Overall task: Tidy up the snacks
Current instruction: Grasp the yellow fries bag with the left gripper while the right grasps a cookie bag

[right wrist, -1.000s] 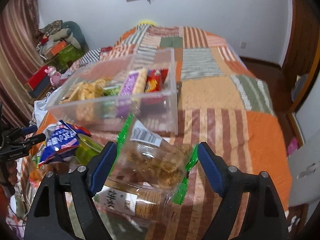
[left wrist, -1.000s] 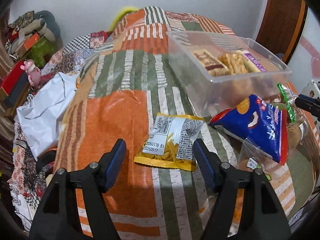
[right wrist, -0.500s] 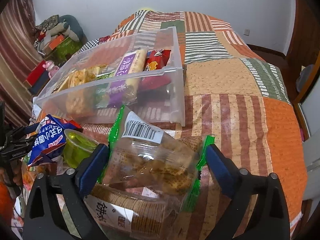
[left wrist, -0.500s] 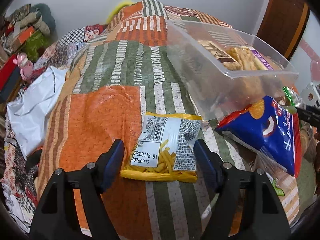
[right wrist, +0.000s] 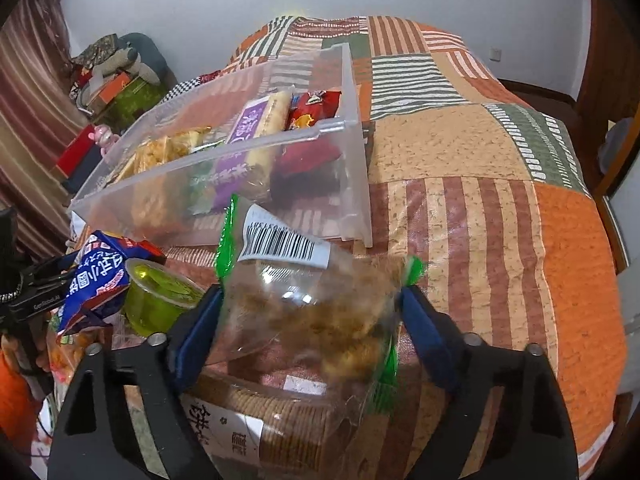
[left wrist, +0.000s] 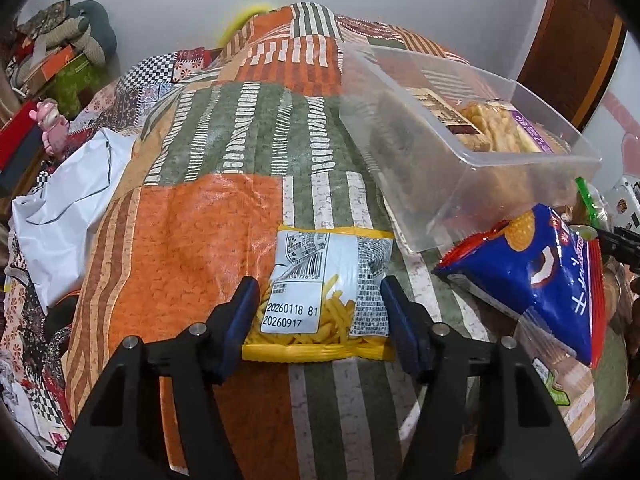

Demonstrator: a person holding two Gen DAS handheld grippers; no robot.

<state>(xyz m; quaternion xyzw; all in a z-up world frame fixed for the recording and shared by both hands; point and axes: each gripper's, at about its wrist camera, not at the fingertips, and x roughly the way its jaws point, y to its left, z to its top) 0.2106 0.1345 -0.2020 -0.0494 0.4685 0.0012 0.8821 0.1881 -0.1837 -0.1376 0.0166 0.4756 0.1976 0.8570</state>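
Note:
A yellow packet of stick snacks (left wrist: pixel 320 312) lies flat on the patchwork bedspread (left wrist: pixel 192 248). My left gripper (left wrist: pixel 320 284) straddles it, jaws closing, blue pads (left wrist: pixel 244 312) touching both side edges. In the right wrist view a clear green-edged bag of brown snacks (right wrist: pixel 316 312) sits between the closing jaws of my right gripper (right wrist: pixel 312 296), and the pads press its sides. The bag rests on a pack of round biscuits (right wrist: pixel 276 432). A clear plastic bin (right wrist: pixel 240 148) with several snack packs stands behind it and also shows in the left view, bin (left wrist: pixel 520 160).
A blue chip bag (left wrist: pixel 532 272) and a green jelly cup (right wrist: pixel 160 296) lie between the two grippers. A white plastic bag (left wrist: pixel 68 200) hangs off the bed's left side. Clutter and boxes (right wrist: pixel 116 80) sit by the wall. Bedspread lies bare at the right (right wrist: pixel 500 220).
Both grippers came closer to their snacks and narrowed. The left pads now touch the yellow packet; the right jaws widened, then closed onto the clear bag, which looks blurred.

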